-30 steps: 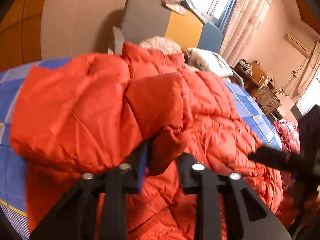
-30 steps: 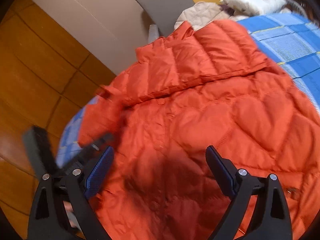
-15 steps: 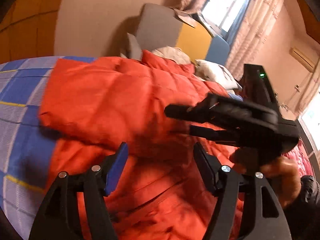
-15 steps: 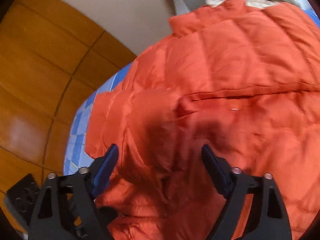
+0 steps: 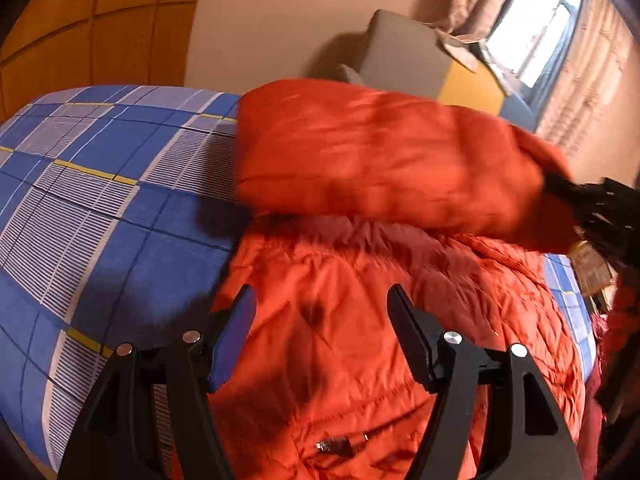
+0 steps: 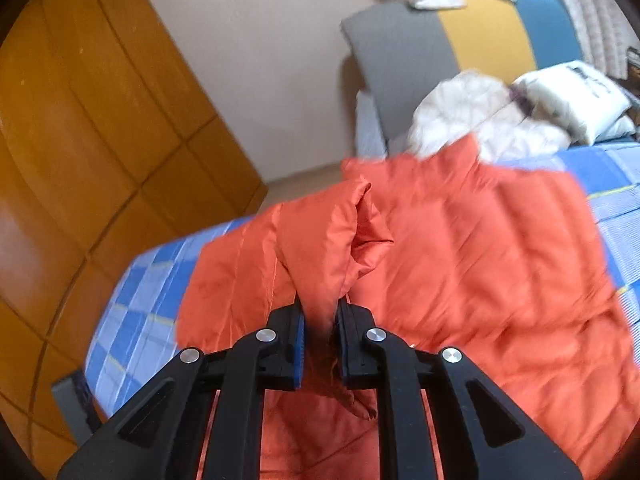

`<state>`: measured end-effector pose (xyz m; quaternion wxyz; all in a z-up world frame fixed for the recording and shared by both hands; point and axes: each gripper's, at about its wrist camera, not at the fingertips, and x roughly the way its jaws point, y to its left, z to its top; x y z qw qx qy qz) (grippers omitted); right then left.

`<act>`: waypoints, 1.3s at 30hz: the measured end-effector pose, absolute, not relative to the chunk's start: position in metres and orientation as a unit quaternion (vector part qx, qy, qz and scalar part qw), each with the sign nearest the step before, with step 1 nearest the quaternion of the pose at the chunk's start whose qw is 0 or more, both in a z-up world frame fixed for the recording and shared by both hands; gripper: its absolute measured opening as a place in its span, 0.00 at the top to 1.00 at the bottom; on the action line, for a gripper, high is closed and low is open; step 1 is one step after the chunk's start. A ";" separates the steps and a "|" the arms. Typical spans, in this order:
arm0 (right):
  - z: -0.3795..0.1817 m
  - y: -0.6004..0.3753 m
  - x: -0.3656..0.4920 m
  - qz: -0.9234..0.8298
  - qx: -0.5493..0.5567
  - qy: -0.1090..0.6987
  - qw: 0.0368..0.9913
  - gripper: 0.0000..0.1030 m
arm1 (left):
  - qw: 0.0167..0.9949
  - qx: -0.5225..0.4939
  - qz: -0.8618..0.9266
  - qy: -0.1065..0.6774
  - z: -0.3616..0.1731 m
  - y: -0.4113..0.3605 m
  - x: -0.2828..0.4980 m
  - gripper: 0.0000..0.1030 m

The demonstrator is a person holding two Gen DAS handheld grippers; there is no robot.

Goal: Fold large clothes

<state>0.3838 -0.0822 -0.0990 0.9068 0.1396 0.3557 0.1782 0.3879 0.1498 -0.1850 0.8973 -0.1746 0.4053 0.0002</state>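
An orange quilted down jacket (image 5: 360, 320) lies spread on a bed with a blue plaid sheet (image 5: 100, 184). My left gripper (image 5: 320, 320) is open and empty, low over the jacket's body near its left edge. A sleeve (image 5: 380, 160) is held folded across the jacket's upper part. My right gripper (image 6: 320, 316) is shut on the end of that sleeve (image 6: 332, 248) and lifts it above the jacket (image 6: 480, 260). The right gripper also shows at the right edge of the left wrist view (image 5: 592, 204).
A grey, yellow and blue headboard (image 6: 440, 40) stands behind the bed with white pillows (image 6: 520, 108). A wooden wardrobe (image 6: 80, 140) is to the left. A window with curtains (image 5: 532, 40) is at the far right. The jacket's zipper pull (image 5: 340, 444) lies near my left gripper.
My left gripper let go of the sleeve and opened, then drew back toward the jacket's left side. My right gripper closed on the sleeve end and lifted it.
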 end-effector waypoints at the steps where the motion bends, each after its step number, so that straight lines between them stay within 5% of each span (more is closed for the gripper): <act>1: -0.096 -0.091 0.386 0.173 0.144 0.352 0.908 0.88 | 0.897 -0.172 0.006 0.407 -0.185 0.151 0.393 0.34; 35: -0.185 -0.235 0.469 0.002 0.158 0.408 0.899 0.88 | 0.906 -0.109 0.023 0.409 -0.175 0.114 0.490 0.30; 38: -0.180 -0.239 0.465 -0.004 0.165 0.402 0.901 0.73 | 0.910 -0.116 0.018 0.397 -0.170 0.113 0.491 0.30; 39: -0.177 -0.239 0.462 -0.008 0.164 0.396 0.903 0.57 | 0.911 -0.117 0.020 0.394 -0.168 0.113 0.493 0.30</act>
